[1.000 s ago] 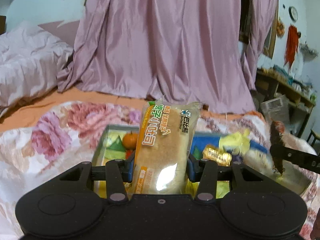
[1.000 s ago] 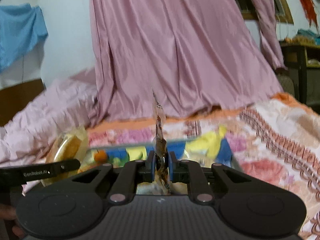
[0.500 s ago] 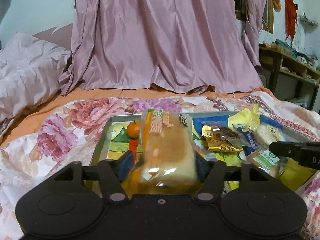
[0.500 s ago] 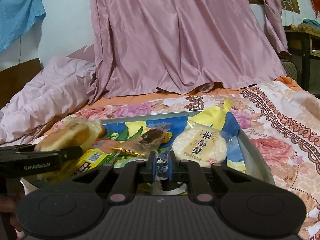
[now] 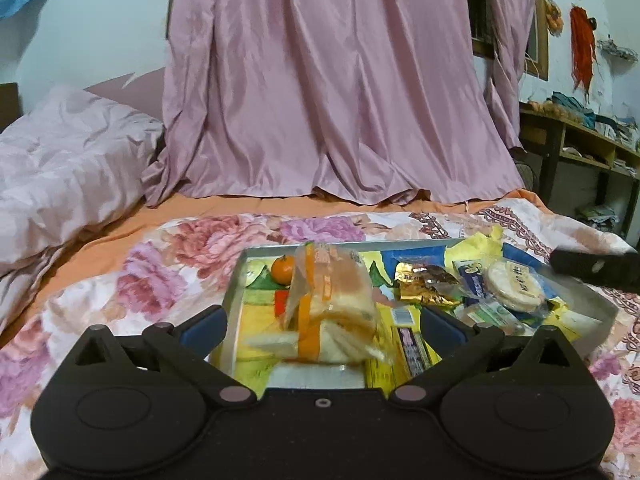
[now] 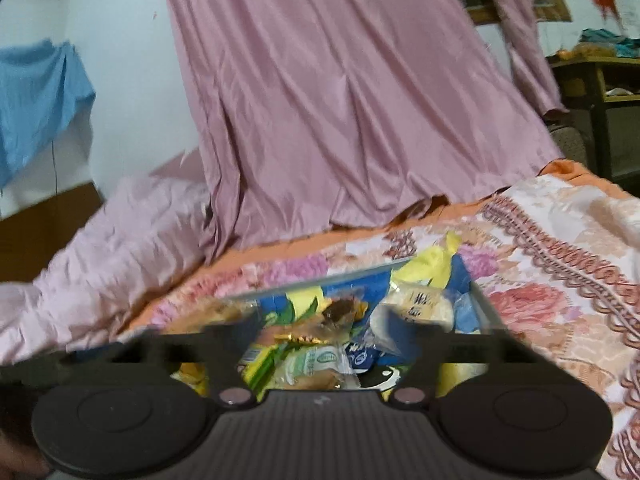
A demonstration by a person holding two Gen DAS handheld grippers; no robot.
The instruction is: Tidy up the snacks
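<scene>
Pink satin curtain (image 5: 340,92) hangs behind a bed with a floral quilt (image 5: 168,264), and on that quilt sits the shallow grey metal tray (image 5: 234,294) where I'm collecting snacks. My left tongs (image 5: 320,326) are spread wide w/ nothing clamped; the clear-wrapped bread loaf with the orange stripe (image 5: 332,304) sits btwn the two blue pads, touching neither as far as I can see, resting on end in the tray's left half. It leans a bit, so I judge it could tip onto the small orange mandarin (image 5: 283,269) just behind it. Right of the loaf: a crinkled gold foil packet (image 5: 424,286) and a round white rice cracker in clear wrap (image 5: 512,284), both inside the tray, prob. grouped there bc flat packs stack easier on that side. Right wrist view is blurred by motion; right tongs (image 6: 332,336) look spread apart, holding nothing, hovering over the tray's near-right pile, w/ a green-and-white wrapped snack (image 6: 316,364) directly below and the rice cracker (image 6: 420,304) beyond it. I read both items as delivered, so this step is about done; next call is prob. backing both tongs off w/o snagging wrappers. Can't tell if any snacks remain outside the tray.
</scene>
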